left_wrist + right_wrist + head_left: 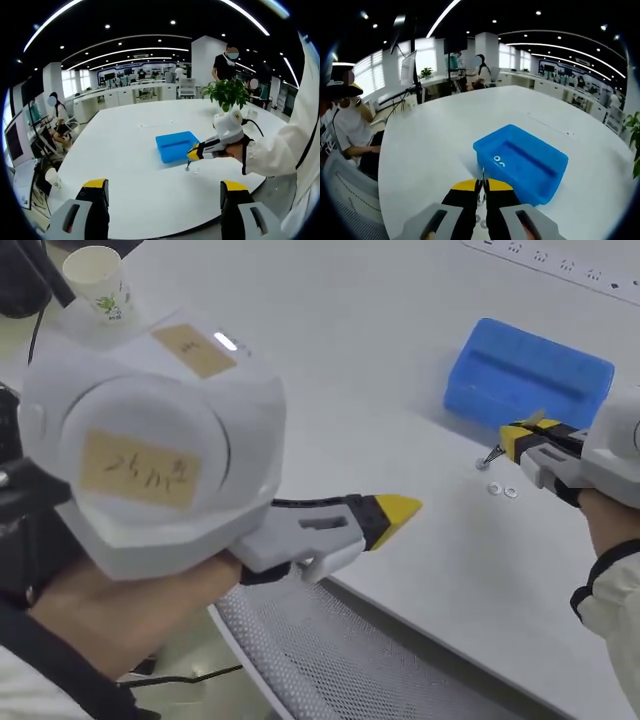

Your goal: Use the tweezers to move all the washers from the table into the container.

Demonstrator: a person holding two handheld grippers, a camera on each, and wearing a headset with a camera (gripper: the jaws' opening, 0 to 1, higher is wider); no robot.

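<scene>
Head view, closest in: the left gripper (396, 510) is held out over the near edge of the white table (330, 370), with a mesh chair back (330, 650) below it. In the left gripper view its jaws stand wide apart with nothing between them.

Further along, the right gripper (520, 440) has its yellow jaws pressed together on the tweezers (491, 455), which slant down from its nose to the tabletop. Two loose washers (503, 490) lie on the table just beside the tweezer tips, on the near side and apart from them. From where I stand I cannot tell whether the tips pinch anything.

Just beyond the right gripper's nose sits the blue container (528, 375). The right gripper view shows two more washers (498, 160) lying on its floor near the corner closest to the tweezers.

Well beyond the left gripper's body, a paper cup (100, 282) stands near the table's edge.
</scene>
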